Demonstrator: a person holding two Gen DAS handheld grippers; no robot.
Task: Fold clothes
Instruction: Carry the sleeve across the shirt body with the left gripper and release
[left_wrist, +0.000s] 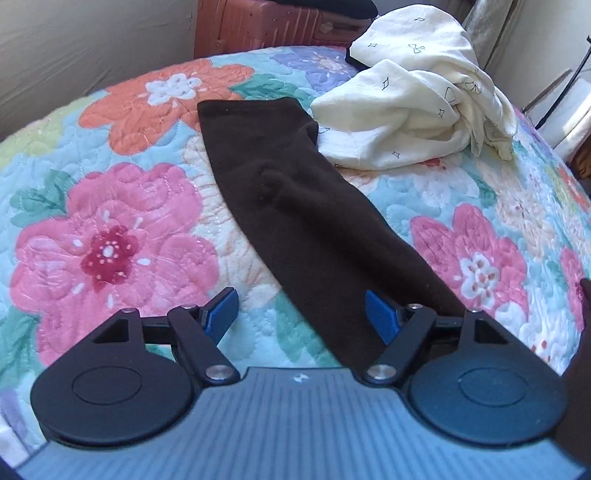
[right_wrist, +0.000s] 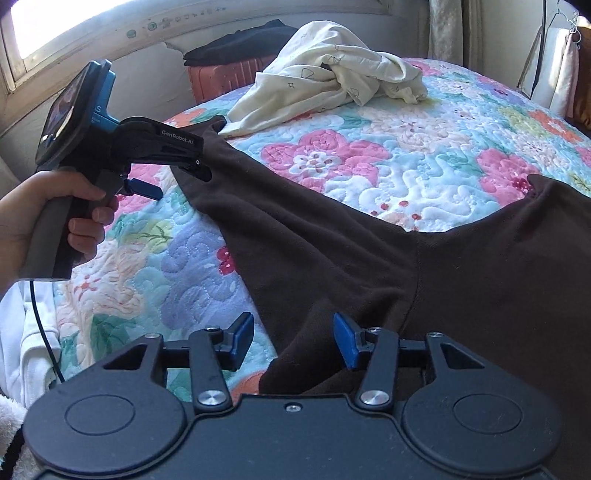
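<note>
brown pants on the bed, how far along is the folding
Done: the brown pants lie spread on the floral quilt, legs apart, with no fold visible. In hand: nothing gripped; the left gripper and right gripper stand open over the cloth, pads not pressing it. Left: folding these pants, then the cream garment, which is crumpled in a heap farther back.

Dark brown trousers (right_wrist: 406, 258), plain, no print, spread over a bed quilt (left_wrist: 122, 229) bursting with pink, orange and lilac flowers, green leaves, pale aqua ground. Behind it, a cream garment (left_wrist: 413, 107) dotted with tiny black outline shapes. A terracotta-orange suitcase (left_wrist: 258, 29) at the back, something black on top. Left hand-held gripper (left_wrist: 301, 317): black frame, blue pads. Right hand-held gripper (right_wrist: 293, 341): same black, same blue pads.
</note>
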